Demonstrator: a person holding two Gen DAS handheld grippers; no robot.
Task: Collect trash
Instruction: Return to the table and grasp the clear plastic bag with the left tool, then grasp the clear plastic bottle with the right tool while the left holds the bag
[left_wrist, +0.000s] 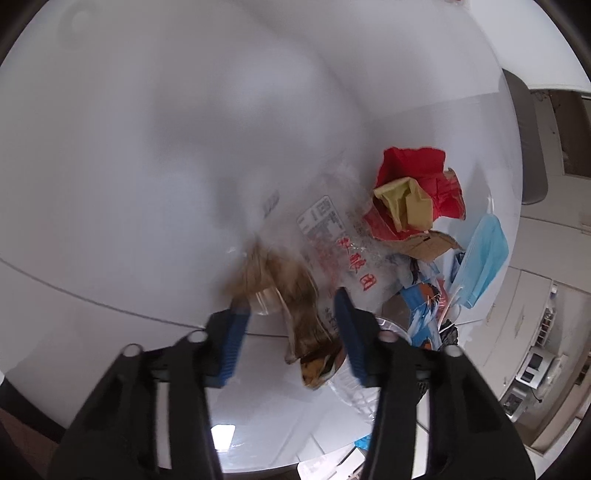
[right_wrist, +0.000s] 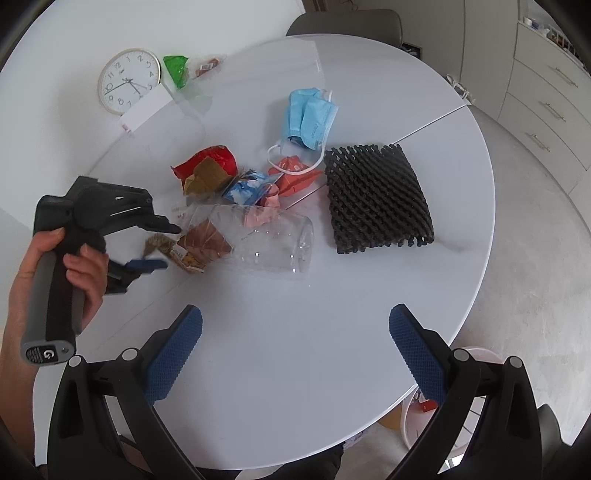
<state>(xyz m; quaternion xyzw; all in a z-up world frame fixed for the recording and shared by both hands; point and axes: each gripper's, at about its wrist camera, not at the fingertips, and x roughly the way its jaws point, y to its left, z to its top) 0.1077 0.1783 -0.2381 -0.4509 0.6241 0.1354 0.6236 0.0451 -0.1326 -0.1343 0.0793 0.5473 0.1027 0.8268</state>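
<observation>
On the white round table (right_wrist: 369, 295), a heap of trash lay near the centre, and the left gripper (left_wrist: 291, 314) reached down at its nine o'clock edge with a brown wrapper (left_wrist: 295, 306) between its blue pads. Whether those pads were actually pressing the wrapper could not be told; the left wrist view was blurred, and a gap showed on either side of the crumpled film. From the right wrist view, a hand (right_wrist: 55, 273) gripped the left tool's handle at about nine o'clock of the table. The right gripper (right_wrist: 295, 350) hung over bare tabletop at six o'clock with its jaws spread wide and nothing between them. A clear plastic bottle (right_wrist: 269, 243) lay on its side just beside the wrapper, toward three o'clock of it. Beyond, at twelve o'clock of the bottle, sat a red crumpled packet (right_wrist: 210, 162), a blue-and-white wrapper (right_wrist: 245, 190) and a blue face mask (right_wrist: 310, 118). A black foam net (right_wrist: 376, 199) rested at three o'clock of the heap, apart from it. A wall clock (right_wrist: 129, 81) lay flat near eleven o'clock.
</observation>
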